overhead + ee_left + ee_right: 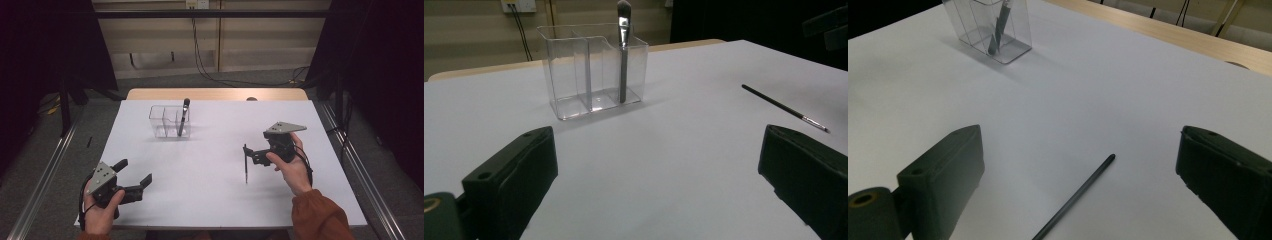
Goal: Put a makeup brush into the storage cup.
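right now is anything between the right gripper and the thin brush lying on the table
Nothing visible. The right gripper is open right over the thin brush, which lies on bare table between its jaws.

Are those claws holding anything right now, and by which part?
Nothing is held. The right claw is open over the thin brush lying on the table; the left claw is open too.

The organizer (594, 70) in the upper left of the left gripper view is clear, glossy plastic, and the brush (623, 50) standing in it has a shiny metal-looking collar. The thin brush (1075, 197) at the bottom of the right gripper view has a dark, matt, smooth handle. The table (210, 165) is smooth matt white with a wood-coloured far edge, and both grippers' jaws look like matt black plastic.
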`<state>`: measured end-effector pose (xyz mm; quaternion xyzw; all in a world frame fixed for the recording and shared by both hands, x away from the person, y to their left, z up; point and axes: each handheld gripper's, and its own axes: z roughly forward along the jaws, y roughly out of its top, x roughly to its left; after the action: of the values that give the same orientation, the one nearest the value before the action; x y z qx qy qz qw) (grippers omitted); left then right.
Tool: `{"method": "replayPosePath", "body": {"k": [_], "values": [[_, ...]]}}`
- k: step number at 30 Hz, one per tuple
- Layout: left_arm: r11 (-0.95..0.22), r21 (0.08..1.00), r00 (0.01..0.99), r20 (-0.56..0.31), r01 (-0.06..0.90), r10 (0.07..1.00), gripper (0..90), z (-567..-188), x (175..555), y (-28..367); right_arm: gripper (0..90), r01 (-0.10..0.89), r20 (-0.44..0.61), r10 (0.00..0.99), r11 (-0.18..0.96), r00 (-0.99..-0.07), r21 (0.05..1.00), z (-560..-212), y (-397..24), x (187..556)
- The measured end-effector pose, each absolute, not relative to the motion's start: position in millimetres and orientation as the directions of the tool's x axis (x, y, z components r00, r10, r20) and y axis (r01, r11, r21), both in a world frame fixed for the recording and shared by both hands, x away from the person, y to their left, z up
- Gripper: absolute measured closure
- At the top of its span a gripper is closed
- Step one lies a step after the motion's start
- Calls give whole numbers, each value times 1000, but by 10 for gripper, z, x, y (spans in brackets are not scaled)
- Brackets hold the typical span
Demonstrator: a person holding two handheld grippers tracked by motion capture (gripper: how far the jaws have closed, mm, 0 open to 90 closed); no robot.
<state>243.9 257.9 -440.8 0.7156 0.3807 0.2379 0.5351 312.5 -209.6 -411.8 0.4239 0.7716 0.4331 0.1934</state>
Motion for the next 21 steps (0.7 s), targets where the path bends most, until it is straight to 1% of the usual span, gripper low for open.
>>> {"method": "replayPosePath", "body": {"k": [5, 10, 13, 15, 21], "values": [[-133, 949, 600, -71, 287, 797, 27, -4402, 2443, 2579, 65, 562, 84, 826, 300, -557, 771, -4100, -2088, 3182], [-136, 949, 602, -67, 286, 796, 26, -4404, 2450, 2581, 79, 609, 97, 809, 351, -580, 711, -4094, -2019, 3254], [-134, 949, 601, -67, 284, 796, 26, -4403, 2450, 2585, 67, 645, 95, 809, 384, -580, 661, -4116, -1969, 3290], [-134, 950, 602, -66, 281, 796, 27, -4399, 2450, 2590, 63, 685, 113, 803, 415, -586, 598, -4142, -1941, 3314], [-133, 950, 600, -68, 283, 797, 28, -4408, 2461, 2592, 54, 719, 100, 790, 488, -605, 495, -4189, -1891, 3358]]}}
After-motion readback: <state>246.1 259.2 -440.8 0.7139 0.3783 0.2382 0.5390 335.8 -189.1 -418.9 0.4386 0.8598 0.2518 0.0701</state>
